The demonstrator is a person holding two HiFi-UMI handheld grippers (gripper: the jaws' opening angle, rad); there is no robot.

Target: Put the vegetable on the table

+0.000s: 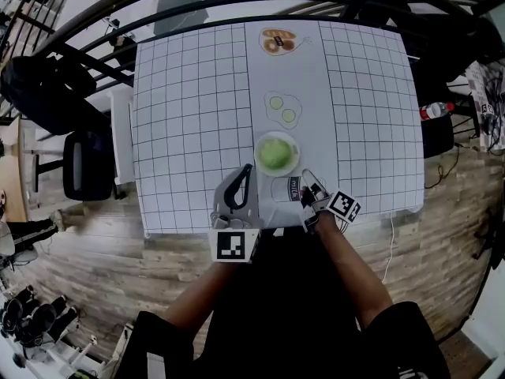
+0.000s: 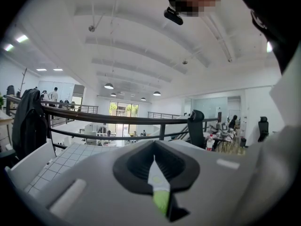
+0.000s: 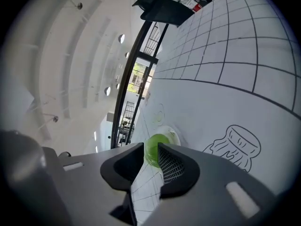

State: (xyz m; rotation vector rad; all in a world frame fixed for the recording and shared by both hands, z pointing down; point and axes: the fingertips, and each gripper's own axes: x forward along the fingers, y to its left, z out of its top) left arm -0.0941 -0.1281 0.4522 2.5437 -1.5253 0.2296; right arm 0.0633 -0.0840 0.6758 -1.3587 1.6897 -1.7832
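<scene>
The right claw [image 3: 149, 150] is held with its jaws moderately apart. Nothing is gripped or touched by them. Through the gap, the vegetable [image 3: 152, 148] is seen farther along the table [image 3: 244, 60], well clear of the pads. A jar drawing [image 3: 235, 143] is printed on the table just beside that claw's line.

The left claw [image 2: 154, 161] is held with its jaws drawn narrow, the tips met. Only a thin slit is left behind them, and a sliver of white and green is seen through it. Nothing is clamped between them.

From the head view, the vegetable is found resting in a white plate [image 1: 296, 163]. The plate is set on the plain middle strip of the table, in the half toward the near edge. Both claws are kept just short of the plate, over the near edge, the left one at its left and the right one at its right. Neither is in contact with the plate. Two cucumber slices [image 1: 282, 109] are seen beyond the plate on the same strip.
</scene>
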